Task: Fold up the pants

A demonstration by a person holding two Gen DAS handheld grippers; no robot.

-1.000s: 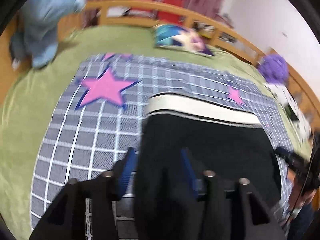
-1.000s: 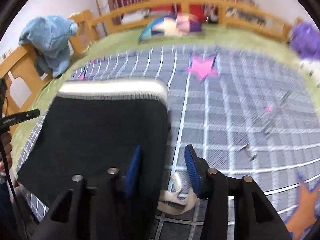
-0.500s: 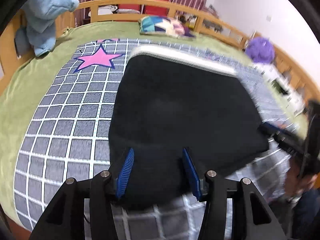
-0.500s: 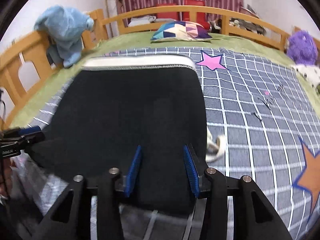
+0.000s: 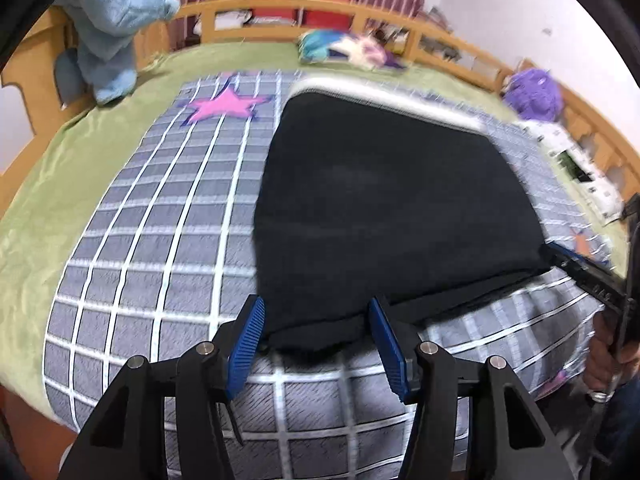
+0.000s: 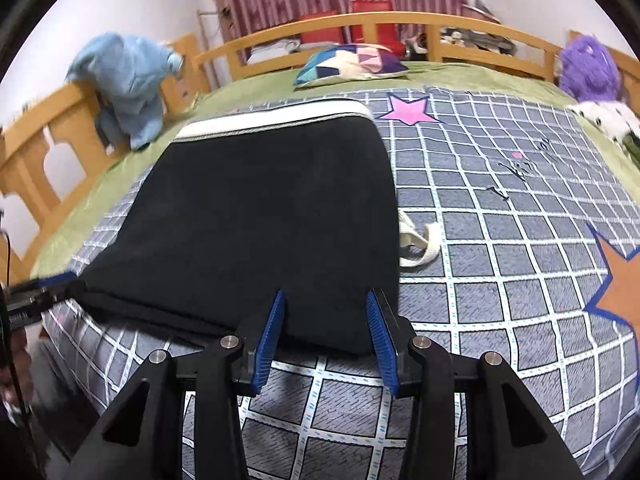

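Now both claws, left gripper [image 5: 316, 332] and right gripper [image 6: 326, 328], gape wide, holding nothing; snagging the pants [image 6: 256, 216] could undo the fold.

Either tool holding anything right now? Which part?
Nothing held, apparently. Left tool and right tool both stand open, each straddling a near corner of the folded black pants lying on the bed.

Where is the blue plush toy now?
In both views the blue plush toy sits far left against the wooden bed rail, beyond the pants.
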